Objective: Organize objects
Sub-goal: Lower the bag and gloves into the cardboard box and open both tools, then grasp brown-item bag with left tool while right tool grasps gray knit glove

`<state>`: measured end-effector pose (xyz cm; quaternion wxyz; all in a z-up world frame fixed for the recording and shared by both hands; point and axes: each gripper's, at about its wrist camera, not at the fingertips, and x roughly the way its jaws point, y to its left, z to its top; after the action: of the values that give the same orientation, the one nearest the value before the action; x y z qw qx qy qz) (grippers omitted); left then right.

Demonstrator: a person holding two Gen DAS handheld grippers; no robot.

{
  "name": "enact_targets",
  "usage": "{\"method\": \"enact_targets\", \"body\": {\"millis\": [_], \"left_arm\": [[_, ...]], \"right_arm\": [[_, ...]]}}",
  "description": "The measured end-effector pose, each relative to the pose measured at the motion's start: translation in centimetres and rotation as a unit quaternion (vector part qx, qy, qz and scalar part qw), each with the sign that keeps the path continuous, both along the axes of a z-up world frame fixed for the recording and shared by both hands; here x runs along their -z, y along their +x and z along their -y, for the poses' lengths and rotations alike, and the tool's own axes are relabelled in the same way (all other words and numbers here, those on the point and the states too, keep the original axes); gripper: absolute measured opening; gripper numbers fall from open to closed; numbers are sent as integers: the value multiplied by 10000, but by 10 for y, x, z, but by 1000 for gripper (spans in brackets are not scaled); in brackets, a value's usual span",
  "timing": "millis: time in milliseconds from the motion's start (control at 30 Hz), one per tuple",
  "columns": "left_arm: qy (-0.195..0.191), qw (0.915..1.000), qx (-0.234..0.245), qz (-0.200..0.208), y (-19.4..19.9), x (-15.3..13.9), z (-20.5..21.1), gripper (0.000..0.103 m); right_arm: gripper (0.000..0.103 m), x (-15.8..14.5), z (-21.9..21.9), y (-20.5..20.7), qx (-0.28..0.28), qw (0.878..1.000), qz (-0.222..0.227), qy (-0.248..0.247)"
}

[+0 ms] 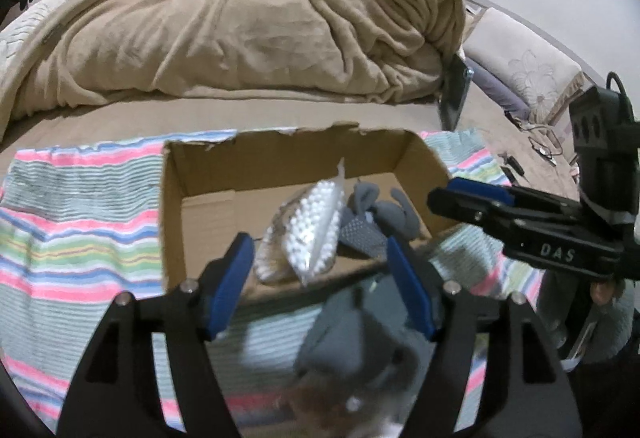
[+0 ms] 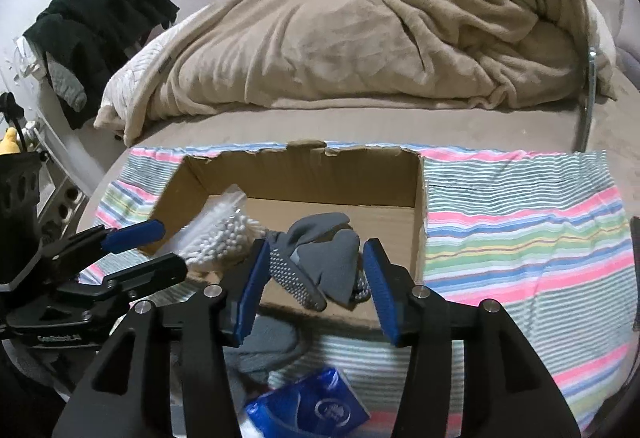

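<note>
An open cardboard box (image 1: pixel 200 178) (image 2: pixel 416 198) sits on a striped towel on the bed. Inside it lie a clear bag of white cotton swabs (image 1: pixel 316 234) (image 2: pixel 224 234) and a grey dotted glove (image 1: pixel 380 214) (image 2: pixel 320 262). My left gripper (image 1: pixel 320 278) is open and empty, just in front of the box's near wall, with the bag seen between its fingers. My right gripper (image 2: pixel 316 286) is open and empty over the near wall, in front of the glove; it also shows in the left wrist view (image 1: pixel 452 194). A second grey glove (image 1: pixel 352 342) (image 2: pixel 264 346) lies on the towel below the grippers.
A blue tissue packet (image 2: pixel 312 406) lies on the striped towel (image 1: pixel 80 238) (image 2: pixel 520 238) near the front. A rumpled beige blanket (image 1: pixel 260 26) (image 2: pixel 380 30) fills the bed behind the box. Dark clothes (image 2: pixel 100 26) hang at left. Cables (image 1: pixel 540 146) lie at right.
</note>
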<state>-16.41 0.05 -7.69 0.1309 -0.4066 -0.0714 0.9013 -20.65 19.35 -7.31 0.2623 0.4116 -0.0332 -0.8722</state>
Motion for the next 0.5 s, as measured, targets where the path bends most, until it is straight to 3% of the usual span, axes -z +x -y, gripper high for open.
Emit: {"method": "enact_targets", "body": {"millis": [500], "left_arm": [[257, 9994, -226, -66, 67, -25, 13, 71]], "right_arm": [[52, -26, -18, 54, 60, 9998, -199, -5]]}}
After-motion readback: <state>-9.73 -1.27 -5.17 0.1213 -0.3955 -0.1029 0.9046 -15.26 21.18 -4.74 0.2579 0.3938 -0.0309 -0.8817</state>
